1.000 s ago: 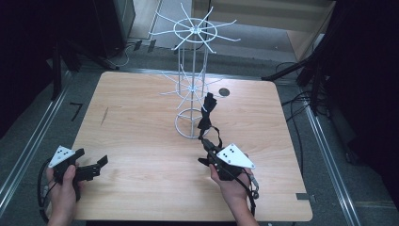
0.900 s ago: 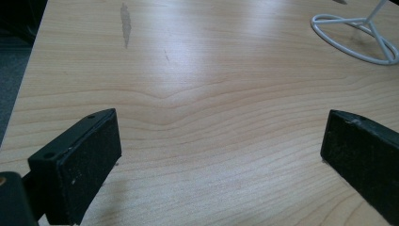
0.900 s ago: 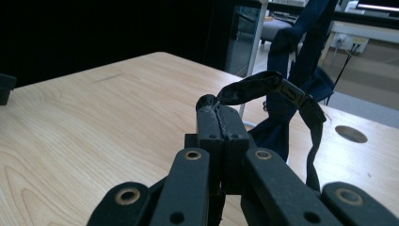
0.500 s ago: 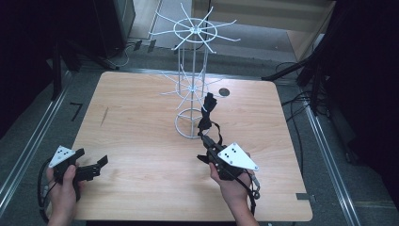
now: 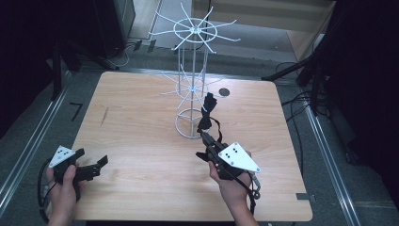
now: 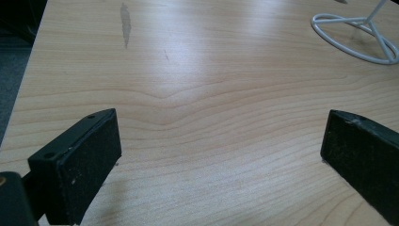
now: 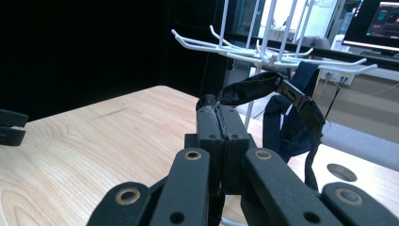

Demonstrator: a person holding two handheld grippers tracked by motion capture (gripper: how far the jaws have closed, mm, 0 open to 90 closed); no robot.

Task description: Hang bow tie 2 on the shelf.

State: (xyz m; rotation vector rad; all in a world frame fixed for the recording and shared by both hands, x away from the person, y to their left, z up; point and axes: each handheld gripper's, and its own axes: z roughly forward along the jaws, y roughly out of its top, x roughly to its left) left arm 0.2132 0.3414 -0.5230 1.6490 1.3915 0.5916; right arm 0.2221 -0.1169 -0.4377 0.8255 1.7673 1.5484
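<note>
High view: the right tool (image 5: 205, 140), clamped on a black buckle strap (image 5: 207, 115), has lifted slightly toward the white wire rack (image 5: 192, 84) at centre frame, ready for hanging; the left tool (image 5: 92, 163) rests open lower left.

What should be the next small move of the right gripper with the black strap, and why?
Probably lift a little more and carry the strap toward a free arm of the white wire rack. The right gripper is shut on one end of the strap, whose buckle end hangs beside the rack's lower hooks, on none of them that I can make out. The left gripper rests open, apart.
</note>
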